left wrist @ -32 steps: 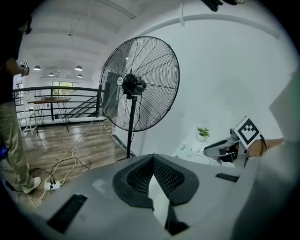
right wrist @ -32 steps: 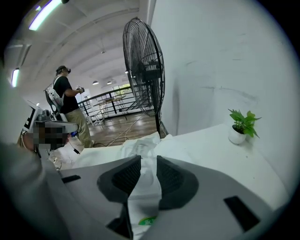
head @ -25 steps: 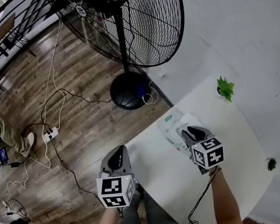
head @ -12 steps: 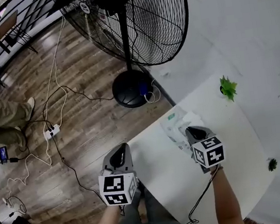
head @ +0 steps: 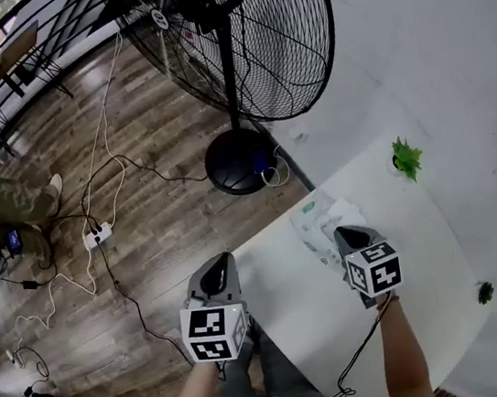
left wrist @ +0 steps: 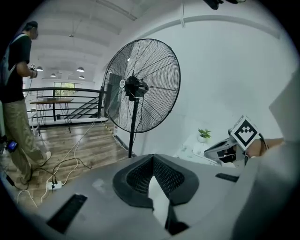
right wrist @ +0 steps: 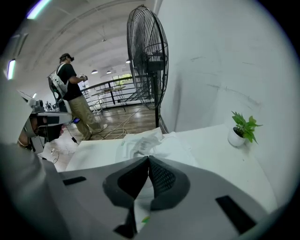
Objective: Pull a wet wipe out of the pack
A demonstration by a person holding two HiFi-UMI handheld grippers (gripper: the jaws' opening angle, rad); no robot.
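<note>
The wet wipe pack [head: 315, 220] is a pale flat packet on the white table [head: 292, 302], near its far left corner. A crumpled white wipe [right wrist: 145, 139] sticks up from its top. My right gripper [head: 344, 232] is just short of the pack on the near side, pointing at it. In the right gripper view the right gripper [right wrist: 149, 159] has its tips together and nothing between them. My left gripper [head: 215, 272] hovers at the table's left edge, well apart from the pack. Seen in its own view, the left gripper [left wrist: 152, 157] is shut and empty.
A tall black pedestal fan [head: 225, 39] stands on the wood floor beyond the table, its base [head: 241, 162] close to the corner. A small potted plant [head: 405, 158] sits by the wall. Cables and a power strip [head: 97, 234] lie on the floor. A person [right wrist: 70, 93] stands at far left.
Both grippers stay about where they were, shut. The person on the floor at left has shifted farther left and back.
</note>
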